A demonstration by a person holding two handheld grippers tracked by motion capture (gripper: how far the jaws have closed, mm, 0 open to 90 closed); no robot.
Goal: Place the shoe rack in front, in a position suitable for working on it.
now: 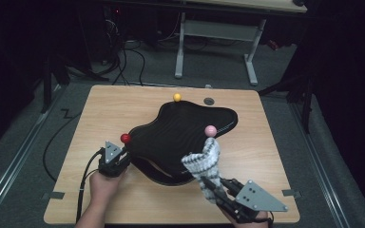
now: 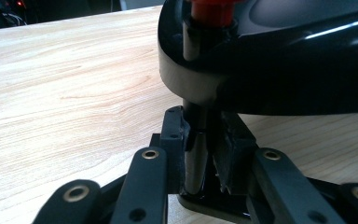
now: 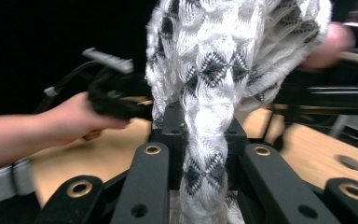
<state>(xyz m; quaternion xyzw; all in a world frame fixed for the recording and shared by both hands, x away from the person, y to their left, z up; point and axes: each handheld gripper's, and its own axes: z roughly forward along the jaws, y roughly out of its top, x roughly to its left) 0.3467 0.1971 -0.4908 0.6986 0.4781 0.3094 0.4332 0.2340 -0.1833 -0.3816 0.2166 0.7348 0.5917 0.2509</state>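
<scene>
Our right tool is pressed together on a bunched fold of the knitted sock, which rises from between its jaws and drapes over the pink-knobbed peg just beyond. The sock is light, soft and stretchy, so it will sag and slide unless we grip a gathered edge as here; the open weave could snag on the knob. Across from this tool, our left tool pinches the thin black post under the red knob, steadying the black rack. The post looks stiff and glossy, likely slippery, so a firm grip low on it suits best; the rack seems rigid and fairly light.

Farther out, a yellow knob stands at the far edge of the rack, well apart from both tools, and the wooden surface carries everything.

The sock's opening is turned away from us, so we cannot tell whether it has gone over the pink knob or merely leans on it. The right gripper view is blurred, and the rack's near underside is in shadow.
</scene>
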